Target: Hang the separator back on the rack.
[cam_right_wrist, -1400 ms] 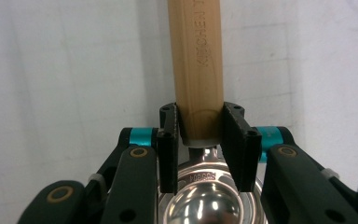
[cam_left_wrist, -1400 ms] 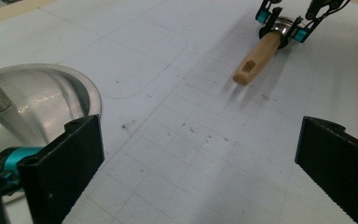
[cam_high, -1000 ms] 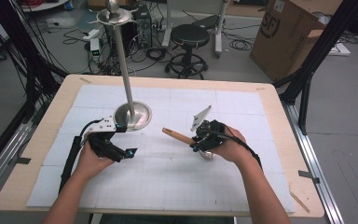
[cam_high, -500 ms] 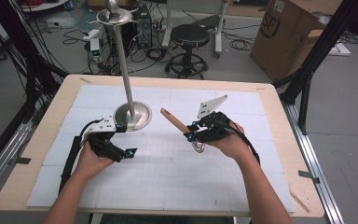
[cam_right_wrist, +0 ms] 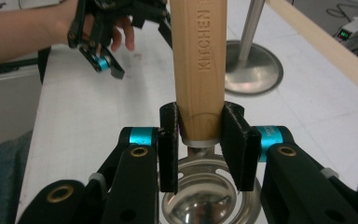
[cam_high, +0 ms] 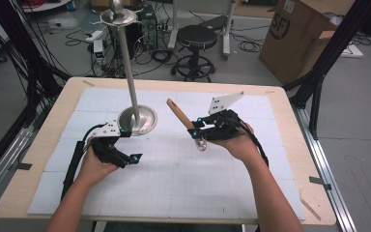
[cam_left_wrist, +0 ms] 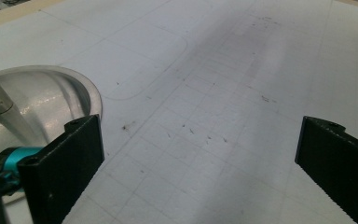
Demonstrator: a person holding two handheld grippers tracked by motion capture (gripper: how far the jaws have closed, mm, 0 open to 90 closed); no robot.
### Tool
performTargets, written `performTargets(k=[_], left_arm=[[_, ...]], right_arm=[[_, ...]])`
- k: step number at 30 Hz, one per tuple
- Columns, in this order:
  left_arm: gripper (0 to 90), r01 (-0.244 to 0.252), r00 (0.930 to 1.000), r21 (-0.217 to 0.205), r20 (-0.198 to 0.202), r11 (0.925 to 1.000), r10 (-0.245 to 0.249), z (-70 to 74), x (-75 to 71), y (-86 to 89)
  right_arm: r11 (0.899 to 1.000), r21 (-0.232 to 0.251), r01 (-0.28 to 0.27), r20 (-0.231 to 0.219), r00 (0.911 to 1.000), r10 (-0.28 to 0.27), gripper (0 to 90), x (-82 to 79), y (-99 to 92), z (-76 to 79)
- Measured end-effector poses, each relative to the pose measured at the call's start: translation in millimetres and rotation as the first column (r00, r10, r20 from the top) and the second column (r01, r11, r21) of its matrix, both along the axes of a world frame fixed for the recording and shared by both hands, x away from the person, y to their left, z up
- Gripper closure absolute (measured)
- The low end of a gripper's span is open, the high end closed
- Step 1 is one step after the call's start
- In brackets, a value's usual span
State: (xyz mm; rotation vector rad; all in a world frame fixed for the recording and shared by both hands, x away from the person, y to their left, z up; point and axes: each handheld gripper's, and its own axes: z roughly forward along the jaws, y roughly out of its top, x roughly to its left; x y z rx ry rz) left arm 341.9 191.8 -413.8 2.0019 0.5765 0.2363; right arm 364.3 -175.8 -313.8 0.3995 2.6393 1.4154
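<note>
Beyond our table (cam_high: 38,159) with its white gridded mat (cam_high: 174,183) we see a black stool (cam_high: 199,41), a cardboard box (cam_high: 299,34) and floor cables (cam_high: 53,38).

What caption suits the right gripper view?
Right gripper jaws clamp a wooden-handled metal scoop.

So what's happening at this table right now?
A person sits at a table with a hand-held gripper in each hand. The right gripper is clamped on the wooden handle of a metal scoop, with the shiny bowl end hanging below the jaws, and holds it up off the table. The left gripper rests near the round base of a tall metal stand, its jaws open with nothing between them.
</note>
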Motion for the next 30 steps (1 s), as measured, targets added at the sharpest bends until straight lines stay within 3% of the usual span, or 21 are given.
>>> performTargets(k=[6,20,30], left_arm=[[1.7,-0.003,1.0000,-0.005,-0.003,1.0000,0.003,0.0,0.2,0.6],[1.7,-0.003,1.0000,-0.008,-0.001,1.0000,0.003,0.4,0.2,1.0],[1.7,0.000,1.0000,-0.005,-0.001,1.0000,0.000,0.1,0.2,0.4]], right_arm=[[0.997,0.072,0.013,-0.003,0.9999,-0.012,68.5,0.6,0.9,12.0],[0.988,0.151,0.022,0.022,0.9994,-0.025,68.5,3.9,4.4,27.5],[0.978,0.191,0.081,0.043,0.9950,-0.090,68.5,11.4,3.2,39.6]])
